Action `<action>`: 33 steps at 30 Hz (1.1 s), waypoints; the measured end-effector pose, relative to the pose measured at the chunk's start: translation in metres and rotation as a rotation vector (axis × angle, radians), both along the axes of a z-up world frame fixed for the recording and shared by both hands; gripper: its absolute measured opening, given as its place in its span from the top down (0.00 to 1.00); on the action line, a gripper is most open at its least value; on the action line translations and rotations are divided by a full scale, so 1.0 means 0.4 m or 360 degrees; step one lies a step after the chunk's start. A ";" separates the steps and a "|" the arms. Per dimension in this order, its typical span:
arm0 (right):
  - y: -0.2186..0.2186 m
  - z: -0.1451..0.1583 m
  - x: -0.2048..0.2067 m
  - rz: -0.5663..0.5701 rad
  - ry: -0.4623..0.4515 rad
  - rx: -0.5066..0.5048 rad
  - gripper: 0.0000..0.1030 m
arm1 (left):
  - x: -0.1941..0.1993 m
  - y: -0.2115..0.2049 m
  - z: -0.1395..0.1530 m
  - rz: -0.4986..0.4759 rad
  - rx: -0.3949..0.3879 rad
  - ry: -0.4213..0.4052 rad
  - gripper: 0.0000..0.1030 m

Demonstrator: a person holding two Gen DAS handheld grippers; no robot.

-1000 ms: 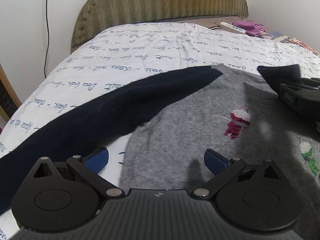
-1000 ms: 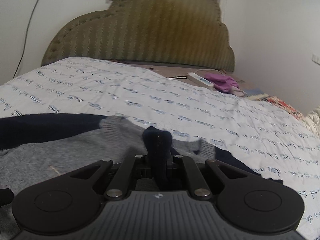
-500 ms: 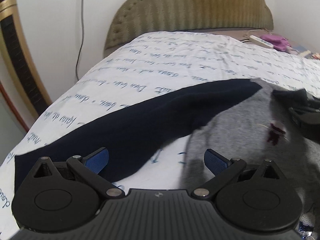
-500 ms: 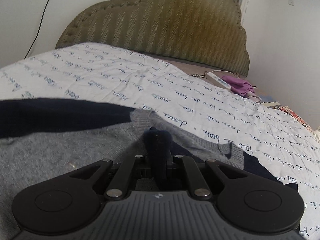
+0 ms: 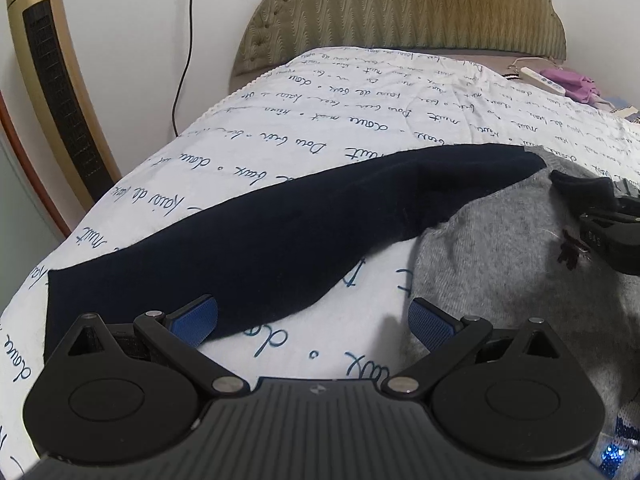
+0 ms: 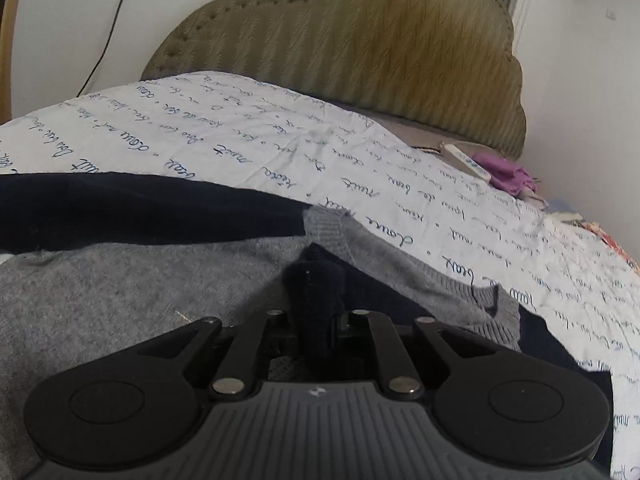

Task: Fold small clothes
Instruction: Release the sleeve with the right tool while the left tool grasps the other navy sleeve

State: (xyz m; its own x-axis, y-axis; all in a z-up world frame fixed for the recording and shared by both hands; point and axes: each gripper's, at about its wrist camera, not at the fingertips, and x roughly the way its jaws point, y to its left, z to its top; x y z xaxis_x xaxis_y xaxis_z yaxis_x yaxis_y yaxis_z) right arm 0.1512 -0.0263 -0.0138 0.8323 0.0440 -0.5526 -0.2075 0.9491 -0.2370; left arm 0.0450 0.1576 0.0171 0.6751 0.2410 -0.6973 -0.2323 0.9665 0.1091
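We cannot see the right gripper's pads: a bunched fold of the navy sleeve between its jaws covers them. The grey sweater runs off the frame's right edge, its embroidered figure too dark to read beside that gripper. The purple cloth near the headboard is too small to identify.

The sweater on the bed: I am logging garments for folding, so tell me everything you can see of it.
The sweater is a soft knit with a grey body, navy sleeves and ribbed grey collar, plus small embroidered figures on the front. It lies flat on the script-printed bedspread. One navy sleeve stretches out sideways. The right gripper, its jaws just easing open, still has navy sleeve fabric bunched between them over the grey body. The left gripper is open, touching nothing.
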 end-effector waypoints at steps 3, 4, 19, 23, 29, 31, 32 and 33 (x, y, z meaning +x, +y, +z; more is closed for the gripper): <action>-0.002 0.011 -0.016 0.0005 -0.0026 0.0030 0.72 | -0.019 0.017 0.005 0.0024 -0.0007 -0.0015 0.01; -0.001 0.016 -0.022 0.0003 -0.0037 0.0040 0.71 | -0.025 0.025 0.006 0.0037 -0.0012 -0.0014 0.01; 0.235 0.108 -0.220 0.0678 -0.0337 0.0018 0.55 | -0.190 0.266 0.047 0.0392 -0.0117 0.0048 0.01; 0.348 0.096 -0.305 0.1024 -0.0334 -0.0022 0.55 | -0.207 0.356 0.054 0.0515 -0.0223 0.0045 0.03; 0.481 0.029 -0.420 0.1391 -0.0336 -0.0243 0.55 | -0.215 0.476 0.073 0.0612 -0.0318 0.0019 0.05; 0.530 0.005 -0.450 0.1450 -0.0357 -0.0315 0.55 | -0.203 0.519 0.062 0.0612 -0.0486 0.0038 0.05; 0.556 -0.005 -0.472 0.1482 -0.0365 -0.0335 0.55 | -0.198 0.535 0.054 0.0609 -0.0573 0.0044 0.05; 0.572 -0.011 -0.484 0.1511 -0.0371 -0.0352 0.55 | -0.192 0.547 0.048 0.0603 -0.0649 0.0043 0.05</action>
State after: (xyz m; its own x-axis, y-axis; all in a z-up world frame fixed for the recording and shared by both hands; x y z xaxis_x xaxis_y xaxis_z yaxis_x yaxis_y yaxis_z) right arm -0.0422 0.2027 -0.0181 0.5943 0.6621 -0.4565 -0.7822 0.3439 -0.5195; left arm -0.0320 0.3765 0.0364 0.5743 0.1705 -0.8007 -0.5743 0.7810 -0.2456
